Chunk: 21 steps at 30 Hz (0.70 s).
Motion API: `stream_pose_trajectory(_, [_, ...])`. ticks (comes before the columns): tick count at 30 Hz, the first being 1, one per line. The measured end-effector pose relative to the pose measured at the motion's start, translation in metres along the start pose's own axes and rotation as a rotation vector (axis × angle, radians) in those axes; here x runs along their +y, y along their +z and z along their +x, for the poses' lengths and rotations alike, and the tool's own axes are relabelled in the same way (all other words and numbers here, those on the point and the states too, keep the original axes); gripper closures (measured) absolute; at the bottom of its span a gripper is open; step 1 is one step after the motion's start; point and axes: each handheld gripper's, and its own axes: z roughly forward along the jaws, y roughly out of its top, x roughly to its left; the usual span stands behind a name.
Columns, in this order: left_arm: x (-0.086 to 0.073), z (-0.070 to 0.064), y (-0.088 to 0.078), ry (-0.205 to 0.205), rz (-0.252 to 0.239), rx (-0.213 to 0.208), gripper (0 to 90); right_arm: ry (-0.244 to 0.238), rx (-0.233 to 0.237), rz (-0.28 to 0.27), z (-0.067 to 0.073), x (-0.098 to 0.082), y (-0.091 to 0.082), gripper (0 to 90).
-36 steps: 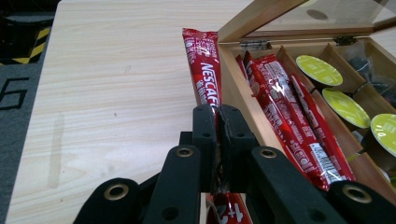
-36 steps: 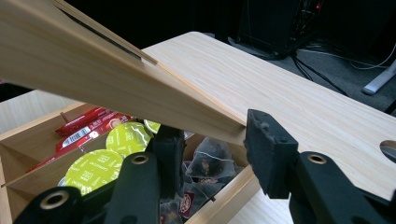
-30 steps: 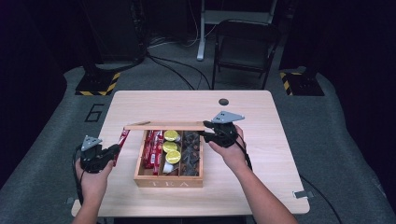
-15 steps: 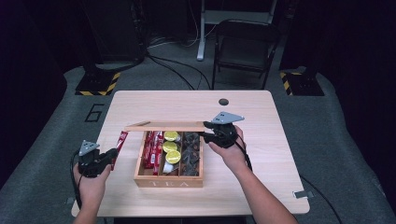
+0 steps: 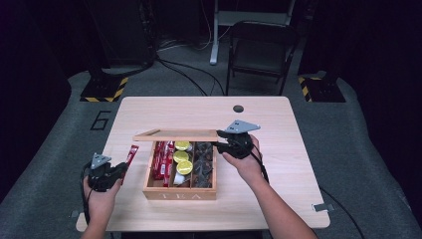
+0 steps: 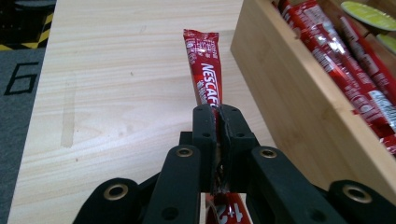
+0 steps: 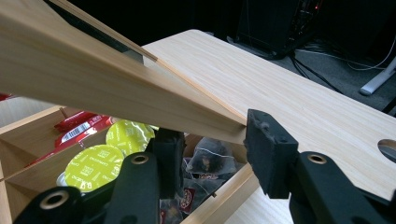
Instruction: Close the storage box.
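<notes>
A wooden tea box [image 5: 180,193] stands mid-table with its thin wooden lid [image 5: 174,135] raised. My right gripper [image 5: 219,146] is shut on the lid's right end and holds it up; in the right gripper view the lid [image 7: 107,84] runs out leftward from between the jaws of that gripper [image 7: 210,135]. Left of the box, my left gripper [image 5: 119,169] is shut on a red Nescafe stick sachet [image 5: 131,153]. In the left gripper view the sachet [image 6: 205,70] points away from the gripper [image 6: 217,114], low over the tabletop beside the box wall [image 6: 289,88].
The box holds more red sachets [image 6: 336,51], green-topped capsules [image 7: 128,136] and dark tea bags [image 7: 205,163] in separate compartments. A round hole [image 5: 238,108] sits in the table's far side. A folding chair [image 5: 261,50] and cables lie beyond the table.
My left gripper has sunk a little toward the table with the sachet in it. The right gripper and the lid have kept still.
</notes>
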Motion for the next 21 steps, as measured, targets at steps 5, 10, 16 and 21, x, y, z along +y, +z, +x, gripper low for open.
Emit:
stream_pose_trajectory(5, [-0.006,0.008,0.003,-0.026,0.006,0.012,85.2,0.003,-0.001,0.0,0.001,0.0,0.0,57.4])
stream_pose_trajectory(10, [-0.009,0.016,0.006,-0.043,0.01,0.024,85.2,-0.003,0.0,-0.001,0.0,-0.001,0.0,57.4])
stream_pose_trajectory(16, [-0.011,0.018,0.013,-0.06,0.02,0.038,85.2,-0.002,0.001,-0.003,0.0,-0.001,0.0,57.4])
stream_pose_trajectory(21, [-0.013,0.017,0.019,-0.047,0.039,0.05,85.1,-0.005,0.001,-0.001,0.0,-0.001,0.0,57.4])
